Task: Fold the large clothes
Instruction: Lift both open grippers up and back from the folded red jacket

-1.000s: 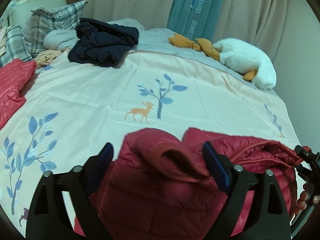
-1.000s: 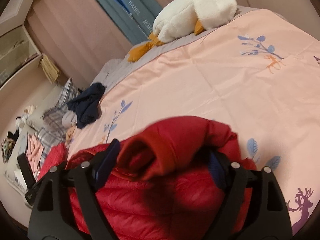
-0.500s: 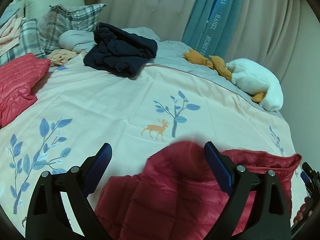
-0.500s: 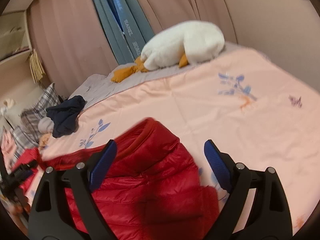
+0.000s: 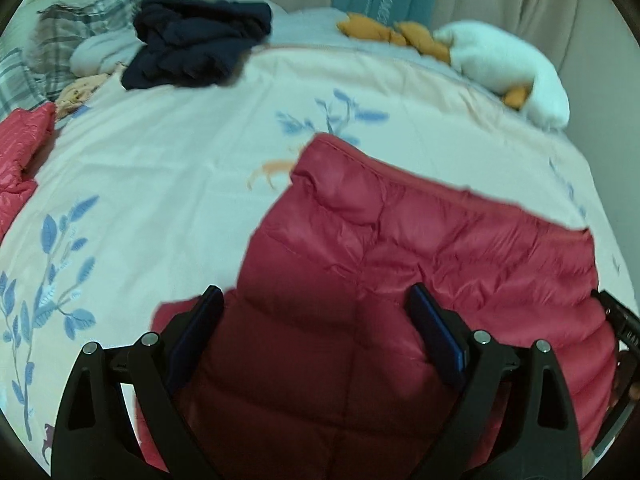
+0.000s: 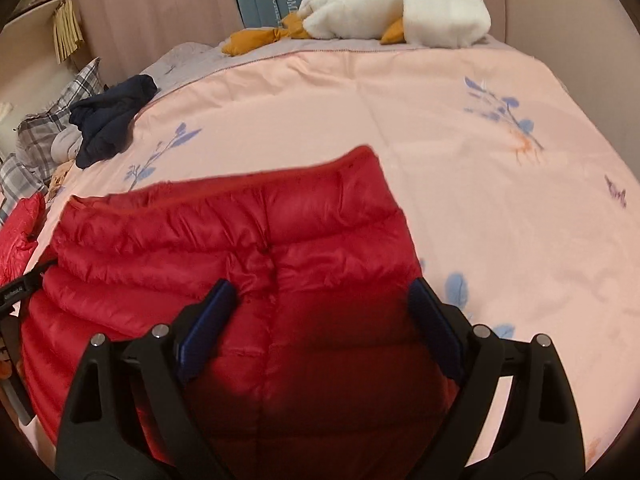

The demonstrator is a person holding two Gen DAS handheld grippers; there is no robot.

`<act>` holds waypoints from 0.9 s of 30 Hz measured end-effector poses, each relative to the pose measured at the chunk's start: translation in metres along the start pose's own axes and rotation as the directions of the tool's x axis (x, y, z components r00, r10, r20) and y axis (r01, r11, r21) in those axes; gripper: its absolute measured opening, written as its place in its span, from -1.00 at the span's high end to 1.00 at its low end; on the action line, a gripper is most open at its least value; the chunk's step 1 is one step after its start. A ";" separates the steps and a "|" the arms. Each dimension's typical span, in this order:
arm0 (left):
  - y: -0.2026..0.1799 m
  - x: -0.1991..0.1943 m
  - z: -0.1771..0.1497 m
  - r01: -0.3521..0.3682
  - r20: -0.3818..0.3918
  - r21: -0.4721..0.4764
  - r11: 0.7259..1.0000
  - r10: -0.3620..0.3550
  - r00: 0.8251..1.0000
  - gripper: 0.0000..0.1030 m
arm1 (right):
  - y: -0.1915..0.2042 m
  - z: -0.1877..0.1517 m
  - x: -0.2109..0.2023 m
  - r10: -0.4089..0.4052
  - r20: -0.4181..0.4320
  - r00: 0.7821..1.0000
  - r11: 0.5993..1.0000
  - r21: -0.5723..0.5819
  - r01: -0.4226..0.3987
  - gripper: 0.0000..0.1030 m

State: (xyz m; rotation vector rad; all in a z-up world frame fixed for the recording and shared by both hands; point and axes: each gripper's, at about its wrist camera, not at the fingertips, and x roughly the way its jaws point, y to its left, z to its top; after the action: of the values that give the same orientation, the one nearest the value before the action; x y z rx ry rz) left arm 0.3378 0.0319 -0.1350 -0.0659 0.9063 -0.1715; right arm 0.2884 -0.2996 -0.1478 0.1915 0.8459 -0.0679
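Observation:
A red quilted puffer jacket [image 5: 400,264] lies spread flat on the pink bedspread [image 5: 160,184], its far edge folded in a straight line. It also fills the lower middle of the right wrist view [image 6: 248,248]. My left gripper [image 5: 316,332] is open and empty, hovering just above the jacket's left part. My right gripper [image 6: 324,316] is open and empty above the jacket's right part. The right gripper's body shows at the left wrist view's right edge [image 5: 620,328].
A dark navy garment [image 5: 200,40] lies bunched at the far side of the bed. A second red jacket [image 5: 20,152] lies at the left edge. A white plush goose [image 6: 396,8] lies at the far right. Plaid pillows [image 5: 80,24] and curtains stand behind.
Both grippers held a bunched part of the red jacket a second ago. They let it go, and the jacket now lies flat with both grippers open above it.

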 end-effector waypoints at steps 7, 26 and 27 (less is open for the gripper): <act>0.008 -0.023 -0.010 0.033 0.034 -0.008 0.999 -0.033 0.999 -0.81 | -0.009 -0.012 -0.032 0.060 0.083 0.995 0.997 0.044 -0.064 -0.76; 0.029 -0.083 -0.087 0.128 0.035 0.046 0.991 -0.130 0.991 -0.14 | -0.033 -0.086 -0.090 0.127 0.058 0.990 0.990 0.046 -0.130 0.34; 0.029 -0.084 -0.089 0.132 0.032 0.047 0.990 -0.133 0.991 -0.07 | -0.028 -0.087 -0.090 0.112 0.058 0.992 0.993 0.023 -0.113 0.47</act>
State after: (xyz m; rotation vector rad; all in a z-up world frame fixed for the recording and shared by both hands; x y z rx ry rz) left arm 0.2204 0.0766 -0.1287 -0.0874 0.8634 -0.3133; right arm 0.1608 -0.3112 -0.1402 0.2601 0.7764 0.0212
